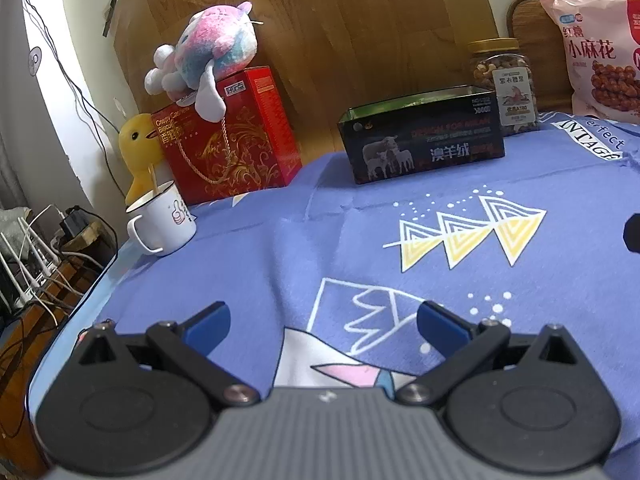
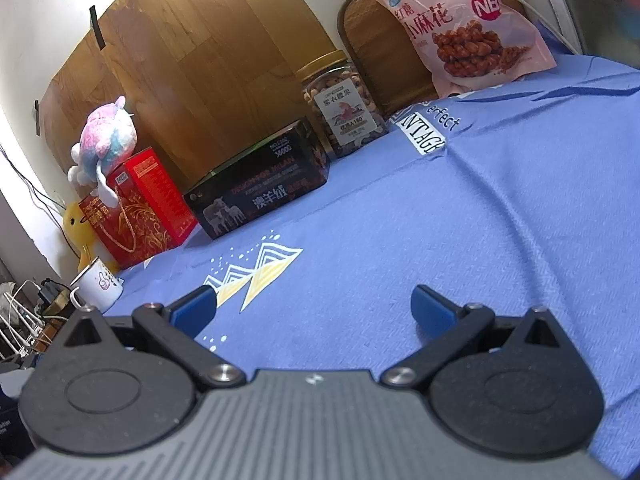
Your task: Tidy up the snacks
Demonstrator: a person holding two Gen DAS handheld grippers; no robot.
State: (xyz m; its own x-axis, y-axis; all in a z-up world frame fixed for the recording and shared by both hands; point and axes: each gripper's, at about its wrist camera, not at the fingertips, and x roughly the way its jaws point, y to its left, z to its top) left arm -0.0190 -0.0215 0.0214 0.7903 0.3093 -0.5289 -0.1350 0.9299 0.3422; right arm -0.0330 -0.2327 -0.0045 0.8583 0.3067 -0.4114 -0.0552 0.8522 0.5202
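A black open box [image 1: 424, 136] stands at the back of the blue cloth; it also shows in the right wrist view [image 2: 260, 192]. A clear jar of nuts [image 1: 505, 84] with a gold lid stands right behind it, also in the right wrist view [image 2: 342, 106]. A pink snack bag [image 1: 600, 52] leans at the back right, also in the right wrist view [image 2: 464, 28]. A red biscuit box [image 1: 232, 140] stands at the back left. My left gripper [image 1: 324, 322] is open and empty above the cloth. My right gripper [image 2: 314, 306] is open and empty, well short of the box.
A plush toy [image 1: 208, 56] lies on the red box. A yellow duck toy [image 1: 138, 152] and a white mug [image 1: 164, 218] stand at the left table edge. Cables and a router [image 1: 32, 264] lie beyond that edge. A wooden board [image 1: 320, 32] backs the table.
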